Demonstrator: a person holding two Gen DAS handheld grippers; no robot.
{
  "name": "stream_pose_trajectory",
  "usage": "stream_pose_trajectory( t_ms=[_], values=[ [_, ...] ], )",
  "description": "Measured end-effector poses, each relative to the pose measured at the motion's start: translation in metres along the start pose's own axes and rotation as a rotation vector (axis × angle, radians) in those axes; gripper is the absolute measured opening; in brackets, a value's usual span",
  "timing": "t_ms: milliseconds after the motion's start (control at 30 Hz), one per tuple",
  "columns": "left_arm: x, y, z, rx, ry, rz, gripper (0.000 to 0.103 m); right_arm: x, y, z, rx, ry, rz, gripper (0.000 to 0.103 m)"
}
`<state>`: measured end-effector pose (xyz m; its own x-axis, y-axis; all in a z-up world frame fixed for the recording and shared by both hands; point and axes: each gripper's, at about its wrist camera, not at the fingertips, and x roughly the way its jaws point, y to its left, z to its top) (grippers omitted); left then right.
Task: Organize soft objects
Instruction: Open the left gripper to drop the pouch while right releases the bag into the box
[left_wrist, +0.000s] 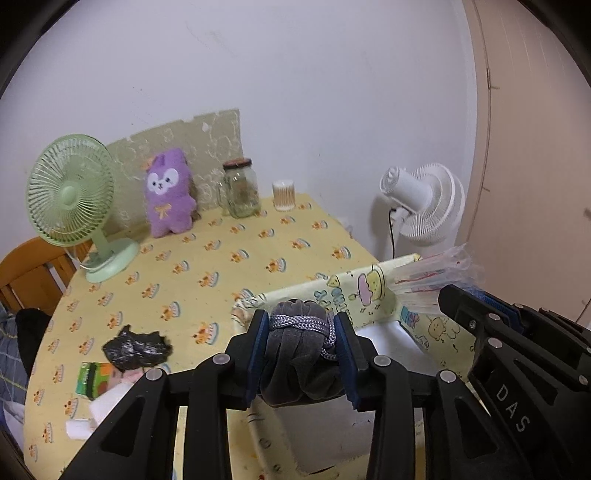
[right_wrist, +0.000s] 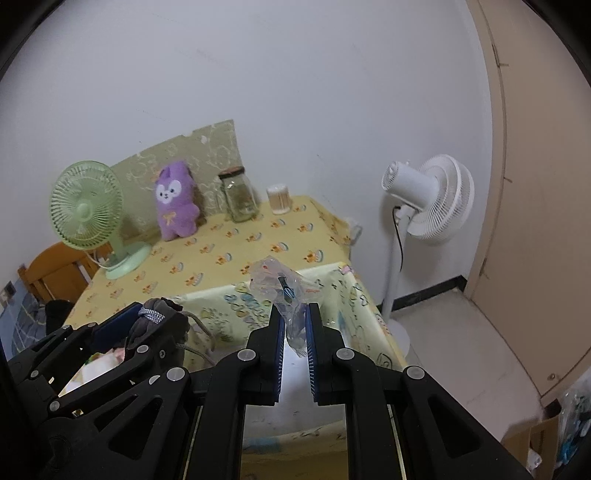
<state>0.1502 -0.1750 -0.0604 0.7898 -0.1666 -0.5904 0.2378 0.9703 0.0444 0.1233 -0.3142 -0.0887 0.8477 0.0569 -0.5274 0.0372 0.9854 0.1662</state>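
Note:
My left gripper is shut on a grey velvet drawstring pouch and holds it over the open fabric storage box with cartoon prints. It also shows in the right wrist view. My right gripper is shut on a crumpled clear plastic bag, held above the same box; the bag shows in the left wrist view. A purple plush toy stands at the table's back. A black crumpled bag lies on the table at the left.
A green desk fan, a glass jar and a cotton-swab cup stand on the yellow tablecloth. A green carton and white items lie near the front left. A white floor fan stands right of the table. A wooden chair is left.

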Motion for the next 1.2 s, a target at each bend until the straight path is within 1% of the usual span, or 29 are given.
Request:
stream_pose_trajectory(
  t_ms=[133, 167, 233, 267, 333, 433, 500, 533, 600, 667, 867, 967, 1200],
  values=[
    [0.013, -0.003, 0.002, 0.002, 0.034, -0.001, 0.040, 0.013, -0.005, -0.002, 0.005, 0.026, 0.001, 0.014],
    [0.015, -0.003, 0.002, 0.005, 0.043, 0.000, 0.047, 0.015, -0.005, -0.003, 0.002, 0.030, 0.003, 0.014],
    [0.017, -0.004, 0.001, 0.009, 0.051, 0.009, 0.058, 0.018, -0.005, -0.004, 0.007, 0.039, 0.010, 0.014],
    [0.017, -0.005, 0.001, 0.017, 0.052, 0.022, 0.061, 0.019, -0.006, -0.004, 0.008, 0.043, 0.004, 0.014],
    [0.018, -0.005, 0.000, 0.023, 0.058, 0.030, 0.063, 0.020, -0.007, -0.006, 0.003, 0.048, -0.003, 0.015],
    [0.018, -0.003, -0.003, 0.023, 0.070, 0.033, 0.066, 0.020, -0.010, -0.009, -0.007, 0.052, -0.021, 0.024],
    [0.018, -0.001, -0.005, 0.020, 0.079, 0.042, 0.069, 0.020, -0.011, -0.011, -0.016, 0.055, -0.036, 0.035],
    [0.018, 0.002, -0.006, 0.015, 0.085, 0.045, 0.070, 0.019, -0.013, -0.012, -0.011, 0.055, -0.036, 0.038],
    [0.016, 0.005, -0.008, 0.005, 0.089, 0.048, 0.072, 0.016, -0.015, -0.014, -0.003, 0.056, -0.039, 0.051],
    [0.014, 0.009, -0.009, -0.001, 0.086, 0.051, 0.076, 0.013, -0.016, -0.014, 0.002, 0.050, -0.040, 0.056],
    [0.005, 0.021, -0.015, -0.018, 0.083, 0.055, 0.082, 0.003, -0.011, -0.015, 0.014, 0.026, -0.037, 0.065],
    [-0.001, 0.025, -0.019, -0.020, 0.079, 0.051, 0.083, -0.003, -0.004, -0.015, -0.002, 0.012, -0.037, 0.069],
    [-0.013, 0.037, -0.025, -0.024, 0.069, 0.038, 0.085, -0.009, 0.017, -0.013, -0.017, 0.006, -0.025, 0.072]
  ],
)
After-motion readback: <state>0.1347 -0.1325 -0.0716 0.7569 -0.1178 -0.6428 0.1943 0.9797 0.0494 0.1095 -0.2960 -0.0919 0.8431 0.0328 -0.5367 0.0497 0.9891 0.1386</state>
